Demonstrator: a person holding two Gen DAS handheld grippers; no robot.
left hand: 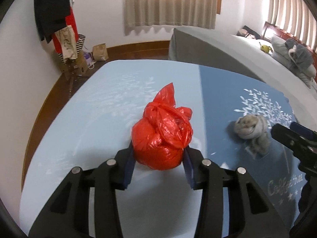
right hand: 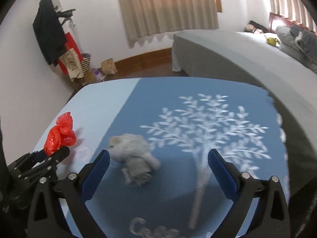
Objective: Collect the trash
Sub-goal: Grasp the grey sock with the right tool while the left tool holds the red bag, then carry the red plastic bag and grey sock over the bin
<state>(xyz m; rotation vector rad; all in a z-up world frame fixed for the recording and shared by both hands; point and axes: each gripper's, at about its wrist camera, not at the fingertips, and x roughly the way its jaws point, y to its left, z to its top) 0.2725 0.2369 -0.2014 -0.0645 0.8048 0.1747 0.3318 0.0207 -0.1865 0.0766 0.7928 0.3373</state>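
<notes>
A knotted red plastic bag (left hand: pixel 161 136) sits on the light blue half of the tablecloth (left hand: pixel 89 119). My left gripper (left hand: pixel 158 152) is shut on it, both blue pads pressing its sides. In the right wrist view the same bag (right hand: pixel 59 136) shows at the far left, with the left gripper (right hand: pixel 53 156) under it. A crumpled grey wad (right hand: pixel 134 154) lies on the dark blue half with the white tree print (right hand: pixel 198 129). My right gripper (right hand: pixel 158 154) is open just short of the wad, which lies nearer its left finger. From the left wrist, the wad (left hand: pixel 251 129) is beside the right gripper (left hand: pixel 291 136).
A grey bed (left hand: pixel 218 45) with plush toys (left hand: pixel 297 53) stands behind and to the right of the table. A coat rack with clothes (left hand: pixel 53 19) and a brown paper bag (left hand: pixel 100 52) stand on the floor at the far left wall.
</notes>
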